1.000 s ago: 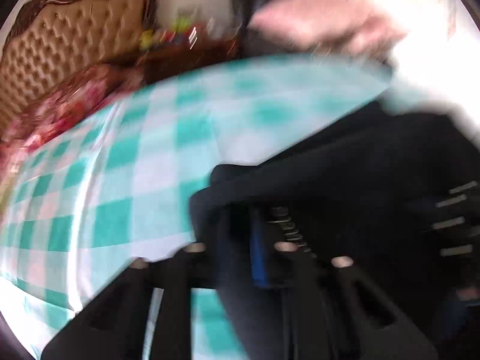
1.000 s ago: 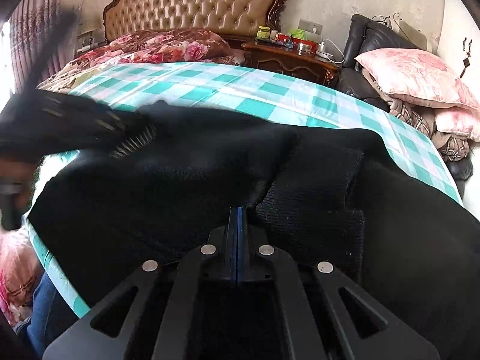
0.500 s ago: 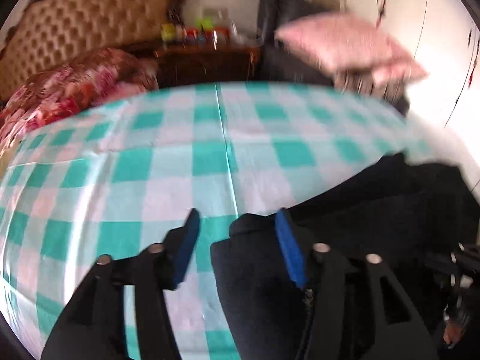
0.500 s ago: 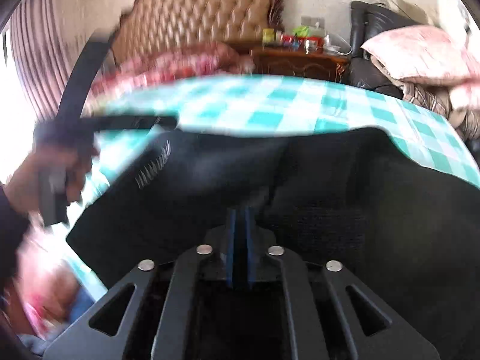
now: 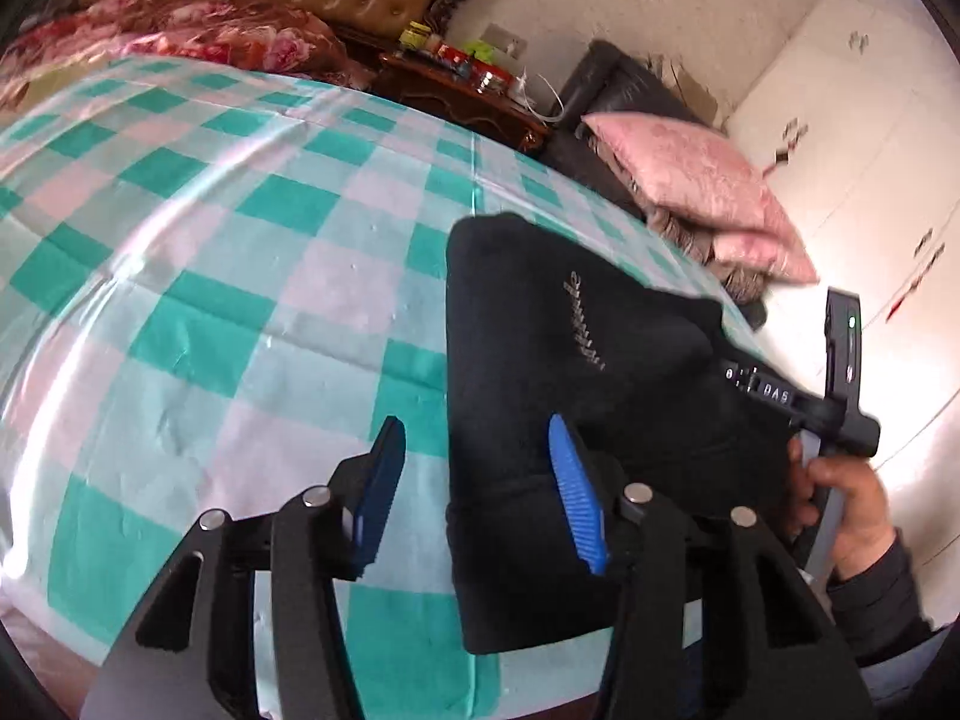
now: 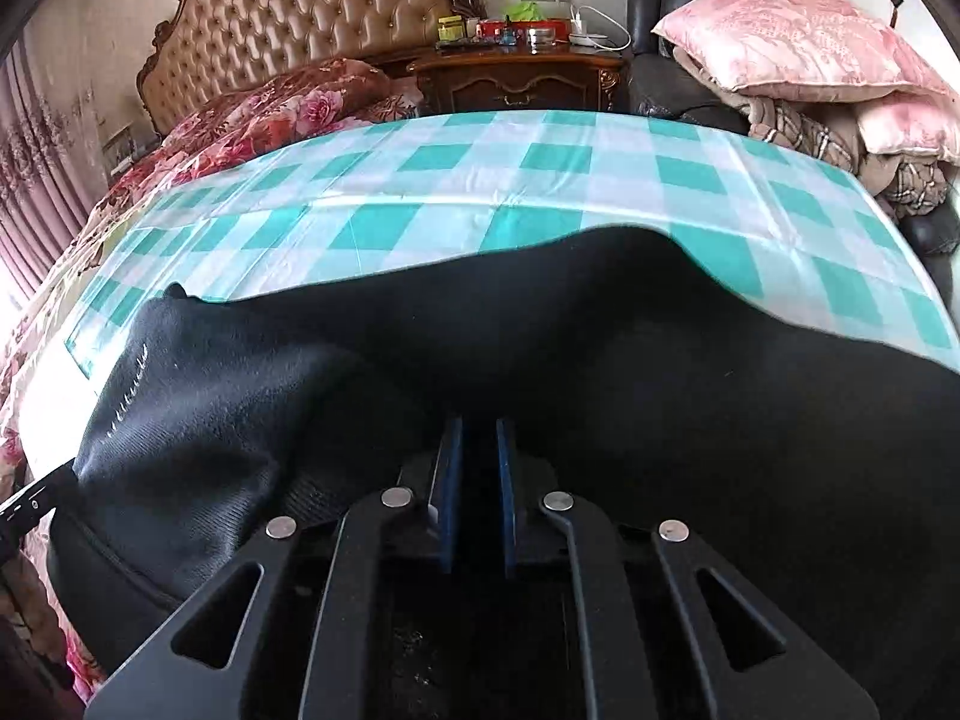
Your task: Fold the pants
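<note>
Black pants [image 5: 570,330] lie folded on a teal-and-white checked sheet [image 5: 210,240], with pale lettering on the upper layer. My left gripper [image 5: 474,420] hovers over their left edge. Its jaws are closing with the edge between the blue pads, and neither pad presses on it. In the right wrist view the pants [image 6: 600,330] fill the foreground. My right gripper [image 6: 478,426] is closing to a narrow gap with black fabric bunched between its pads. A hand [image 5: 840,498] holds that gripper's handle at the pants' right side.
A tufted headboard [image 6: 312,18] and a red floral quilt [image 6: 258,114] stand at the bed's far end. Beside them are a dark wood nightstand [image 6: 522,78] with small bottles and a dark armchair stacked with pink pillows [image 6: 798,42]. White wardrobe doors [image 5: 840,180] are to the right.
My left gripper let go of the pants' edge, opened and rolled, and now sits over the left edge. The right pads went from touching to a narrow gap. The left gripper left the right view.
</note>
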A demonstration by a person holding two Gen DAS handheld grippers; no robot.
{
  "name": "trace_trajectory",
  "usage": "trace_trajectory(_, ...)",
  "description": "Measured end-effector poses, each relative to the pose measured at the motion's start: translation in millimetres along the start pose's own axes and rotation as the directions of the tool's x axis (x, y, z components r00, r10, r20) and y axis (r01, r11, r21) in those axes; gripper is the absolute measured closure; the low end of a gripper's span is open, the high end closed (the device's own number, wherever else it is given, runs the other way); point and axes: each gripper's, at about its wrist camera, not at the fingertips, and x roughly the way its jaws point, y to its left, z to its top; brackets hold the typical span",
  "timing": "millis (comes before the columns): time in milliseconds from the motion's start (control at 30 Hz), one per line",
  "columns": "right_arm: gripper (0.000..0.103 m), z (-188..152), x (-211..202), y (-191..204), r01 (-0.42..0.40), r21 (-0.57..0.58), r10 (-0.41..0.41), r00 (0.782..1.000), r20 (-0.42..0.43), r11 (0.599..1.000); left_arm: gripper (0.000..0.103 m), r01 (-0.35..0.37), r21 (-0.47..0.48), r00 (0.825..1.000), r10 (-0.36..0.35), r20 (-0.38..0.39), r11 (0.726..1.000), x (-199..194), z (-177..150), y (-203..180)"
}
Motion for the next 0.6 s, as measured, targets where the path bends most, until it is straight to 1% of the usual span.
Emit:
trace_trajectory(33, 0.094, 1.2, -3.7, -1.5, -0.007, 0.007, 0.006, 1.000, 0.006, 1.000, 0.047, 0.004, -0.012, 1.000, -0.004, 0.010, 1.000, -4.1, 1.9, 1.2)
trace_trajectory(67, 0.094, 3.1, -14.4, -8.3, -0.032, 0.045, 0.031, 0.999, 0.022, 0.998, 0.045, 0.008, -0.014, 1.000, -0.008, 0.018, 1.000, -8.8, 3.0, 0.8)
trace_trajectory(133, 0.082, 7.2, -32.6, -23.0, -0.063, 0.108, 0.058, 0.997, 0.049, 0.992, 0.044, 0.034, -0.025, 0.999, -0.033, 0.028, 0.999, -18.8, 1.8, 1.9)
trace_trajectory(167, 0.080, 8.7, -43.6, -34.7, -0.082, 0.165, 0.074, 0.996, 0.053, 0.983, 0.043, 0.050, -0.038, 0.998, -0.049, 0.026, 0.998, -20.9, -0.3, 3.6)
trace_trajectory(200, 0.064, 8.1, -48.8, -45.9, -0.118, 0.222, 0.110, 0.993, 0.049, 0.968, 0.041, 0.062, -0.056, 0.998, -0.061, 0.022, 0.997, -21.9, -4.2, 6.3)
trace_trajectory(233, 0.038, 6.5, -50.4, -56.4, -0.158, 0.279, 0.155, 0.987, 0.033, 0.947, 0.040, 0.066, -0.069, 0.998, -0.065, 0.017, 0.995, -21.1, -7.8, 9.1)
trace_trajectory(267, 0.030, 2.8, -49.2, -64.8, -0.197, 0.328, 0.209, 0.978, -0.003, 0.924, 0.040, 0.072, -0.079, 0.997, -0.072, 0.009, 0.994, -19.9, -10.1, 11.2)
trace_trajectory(300, 0.028, 1.7, -46.8, -66.7, -0.235, 0.344, 0.259, 0.966, -0.024, 0.909, 0.040, 0.087, -0.098, 0.996, -0.088, -0.001, 0.991, -17.3, -13.8, 13.8)
trace_trajectory(367, 0.027, -0.8, -38.0, -61.6, -0.296, 0.364, 0.346, 0.935, -0.078, 0.883, 0.040, 0.134, -0.138, 0.991, -0.134, 0.006, 0.981, -16.5, -17.4, 17.4)
trace_trajectory(400, 0.028, -1.1, -33.4, -58.0, -0.314, 0.370, 0.372, 0.923, -0.098, 0.875, 0.040, 0.163, -0.156, 0.986, -0.164, 0.008, 0.974, -16.1, -18.0, 18.4)
trace_trajectory(433, 0.028, -1.5, -29.4, -53.4, -0.318, 0.370, 0.384, 0.916, -0.118, 0.873, 0.040, 0.179, -0.166, 0.984, -0.180, 0.008, 0.970, -15.5, -18.2, 18.5)
trace_trajectory(500, 0.029, -0.9, -21.0, -40.1, -0.303, 0.335, 0.368, 0.917, -0.151, 0.892, 0.040, 0.194, -0.166, 0.981, -0.195, 0.005, 0.967, -14.9, -17.6, 15.7)
trace_trajectory(533, 0.042, 0.0, -16.1, -34.6, -0.305, 0.321, 0.370, 0.914, -0.166, 0.897, 0.038, 0.201, -0.161, 0.979, -0.203, 0.003, 0.966, -14.0, -17.7, 13.6)
trace_trajectory(567, 0.051, 0.6, -12.0, -29.3, -0.295, 0.302, 0.360, 0.914, -0.186, 0.906, 0.037, 0.207, -0.162, 0.978, -0.211, -0.004, 0.965, -11.7, -18.2, 12.0)
trace_trajectory(600, 0.064, 1.4, -10.9, -24.9, -0.268, 0.267, 0.324, 0.925, -0.197, 0.926, 0.037, 0.204, -0.165, 0.978, -0.209, -0.008, 0.965, -10.0, -18.9, 11.4)
